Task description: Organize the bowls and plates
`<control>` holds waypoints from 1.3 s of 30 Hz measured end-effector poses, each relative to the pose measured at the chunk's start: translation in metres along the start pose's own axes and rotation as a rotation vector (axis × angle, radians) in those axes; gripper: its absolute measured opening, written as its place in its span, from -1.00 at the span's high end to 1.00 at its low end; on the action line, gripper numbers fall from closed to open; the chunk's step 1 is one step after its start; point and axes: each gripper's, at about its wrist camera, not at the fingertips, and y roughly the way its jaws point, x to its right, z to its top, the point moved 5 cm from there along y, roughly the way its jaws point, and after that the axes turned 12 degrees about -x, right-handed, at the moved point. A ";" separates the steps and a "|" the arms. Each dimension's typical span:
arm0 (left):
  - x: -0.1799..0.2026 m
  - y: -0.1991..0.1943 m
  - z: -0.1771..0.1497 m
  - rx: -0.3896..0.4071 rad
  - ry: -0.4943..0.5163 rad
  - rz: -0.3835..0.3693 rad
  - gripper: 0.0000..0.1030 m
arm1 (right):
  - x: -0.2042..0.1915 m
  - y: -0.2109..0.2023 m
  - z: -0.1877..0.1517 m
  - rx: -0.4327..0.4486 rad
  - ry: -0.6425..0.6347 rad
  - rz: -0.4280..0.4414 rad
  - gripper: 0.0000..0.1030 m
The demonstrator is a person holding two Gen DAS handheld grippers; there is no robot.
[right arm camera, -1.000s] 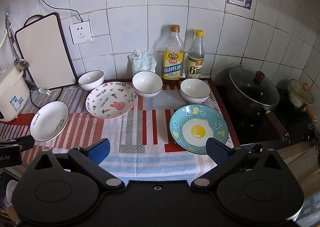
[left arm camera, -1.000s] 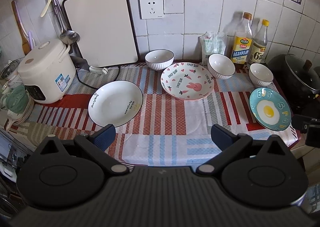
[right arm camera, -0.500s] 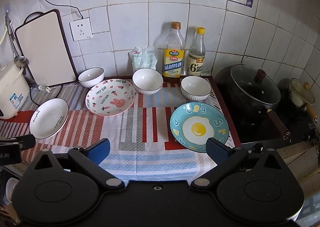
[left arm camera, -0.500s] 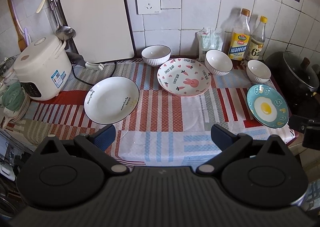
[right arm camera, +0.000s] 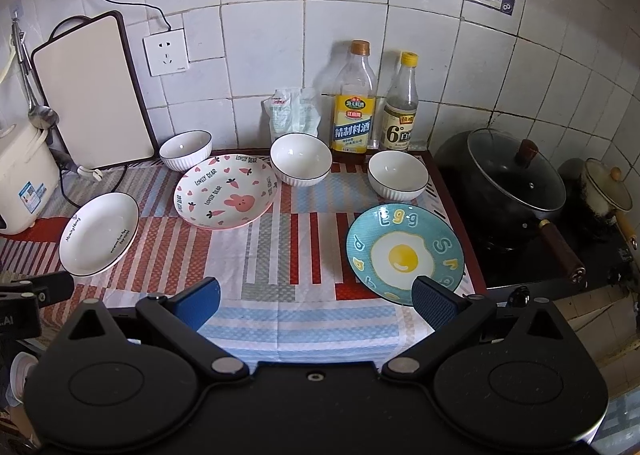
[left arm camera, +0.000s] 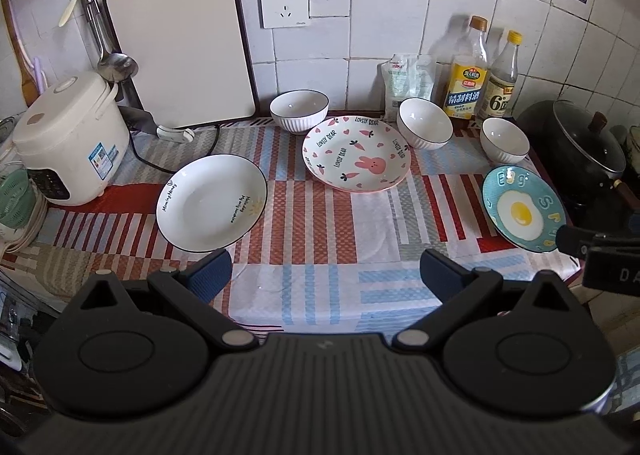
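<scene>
Ahead of the wide-spread, empty left gripper [left arm camera: 324, 269]: white plate [left arm camera: 211, 202], bunny-print plate [left arm camera: 356, 159], three white ribbed bowls [left arm camera: 299, 111]; blue fried-egg plate [right arm camera: 405, 253] seemingly just beyond the equally spread right gripper [right arm camera: 316, 297].

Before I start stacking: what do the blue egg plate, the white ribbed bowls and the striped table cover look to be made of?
Blue egg plate: likely glazed ceramic; glossy face, printed egg, raised letters.
White ribbed bowls: likely glazed ceramic or porcelain; smooth shiny inside, fluted outside, thin dark rim line.
Striped table cover: looks like woven plastic or coated fabric; a fine grid texture shows, with a faint sheen. I cannot tell which.
</scene>
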 end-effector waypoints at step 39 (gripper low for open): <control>-0.219 0.167 0.068 -0.091 -0.055 0.048 -0.68 | -0.215 0.158 0.076 0.099 -0.273 0.472 -0.82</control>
